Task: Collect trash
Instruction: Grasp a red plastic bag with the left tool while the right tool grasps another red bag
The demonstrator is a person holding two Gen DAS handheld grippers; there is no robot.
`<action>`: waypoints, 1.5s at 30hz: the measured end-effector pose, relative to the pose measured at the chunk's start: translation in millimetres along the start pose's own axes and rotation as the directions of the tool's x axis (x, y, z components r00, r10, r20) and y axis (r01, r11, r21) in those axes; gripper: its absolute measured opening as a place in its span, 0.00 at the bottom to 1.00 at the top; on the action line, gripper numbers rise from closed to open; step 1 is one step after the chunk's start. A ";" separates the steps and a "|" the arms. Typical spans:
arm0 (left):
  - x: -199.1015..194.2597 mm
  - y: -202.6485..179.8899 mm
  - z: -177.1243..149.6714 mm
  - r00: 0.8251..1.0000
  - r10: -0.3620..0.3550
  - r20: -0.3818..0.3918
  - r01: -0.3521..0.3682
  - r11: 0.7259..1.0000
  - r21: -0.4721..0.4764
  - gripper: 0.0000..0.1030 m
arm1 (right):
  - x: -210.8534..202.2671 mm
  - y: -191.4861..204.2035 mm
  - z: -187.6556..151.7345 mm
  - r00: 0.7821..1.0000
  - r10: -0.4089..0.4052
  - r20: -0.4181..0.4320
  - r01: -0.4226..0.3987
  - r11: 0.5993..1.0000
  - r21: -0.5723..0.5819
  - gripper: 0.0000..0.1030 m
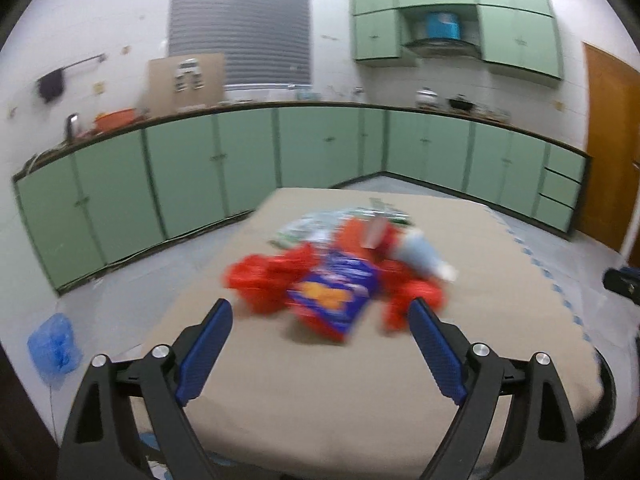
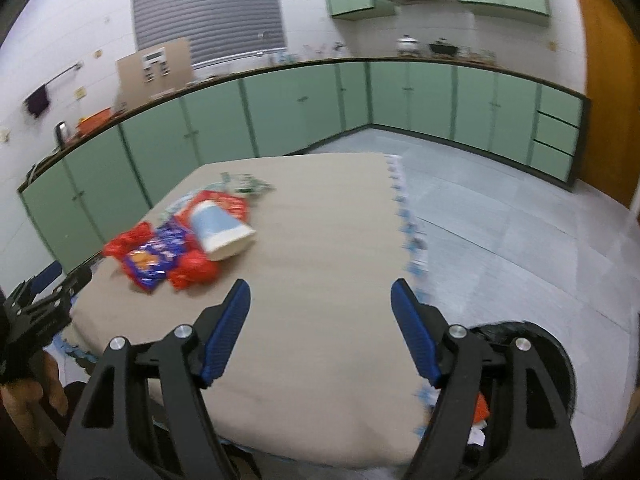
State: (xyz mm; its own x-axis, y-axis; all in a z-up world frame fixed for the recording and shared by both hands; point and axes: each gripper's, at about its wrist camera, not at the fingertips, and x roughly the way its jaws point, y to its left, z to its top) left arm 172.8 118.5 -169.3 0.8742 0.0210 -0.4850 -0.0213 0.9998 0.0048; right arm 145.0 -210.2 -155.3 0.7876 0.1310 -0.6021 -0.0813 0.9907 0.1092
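A pile of trash lies on the beige table: a blue snack packet, red crumpled wrappers, a pale blue paper cup on its side and green-white wrappers behind. My left gripper is open and empty just short of the blue packet. My right gripper is open and empty over bare table, right of the pile: cup, blue packet, red wrappers. The left gripper shows at the left edge in the right wrist view.
A black bin with trash inside stands on the floor by the table's right edge. A blue plastic bag lies on the floor at left. Green cabinets line the walls. A wooden door is at right.
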 end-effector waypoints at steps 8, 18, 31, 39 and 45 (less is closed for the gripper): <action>19.1 24.0 -2.4 1.000 -0.023 -0.004 0.023 1.000 0.002 0.85 | 47.4 67.4 11.7 0.996 0.082 -0.029 -0.083 0.995 -0.052 0.68; 45.7 36.1 -4.5 0.999 -0.041 0.001 0.041 0.999 -0.008 0.80 | 111.2 110.7 6.1 0.989 0.110 -0.101 -0.116 0.991 -0.062 0.61; 74.1 49.1 -9.1 0.998 -0.056 -0.036 0.056 0.998 -0.004 0.77 | 146.5 117.3 -0.9 0.979 0.137 -0.151 -0.145 0.988 -0.048 0.30; 90.3 54.7 -5.8 0.998 -0.048 -0.039 0.048 0.999 -0.016 0.76 | 119.7 122.1 4.9 0.980 0.182 -0.081 -0.189 0.977 -0.094 0.28; 107.6 56.3 -3.4 0.995 -0.069 -0.075 0.067 0.997 -0.032 0.62 | 118.2 121.6 10.4 0.980 0.183 -0.072 -0.190 0.976 -0.106 0.28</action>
State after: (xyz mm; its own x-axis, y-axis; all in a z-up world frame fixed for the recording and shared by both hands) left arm 264.1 177.1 -224.2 0.8348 -0.0484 -0.5484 0.0217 0.9982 -0.0551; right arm 234.6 -74.7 -205.0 0.7131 0.3127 -0.6275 -0.2942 0.9459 0.1371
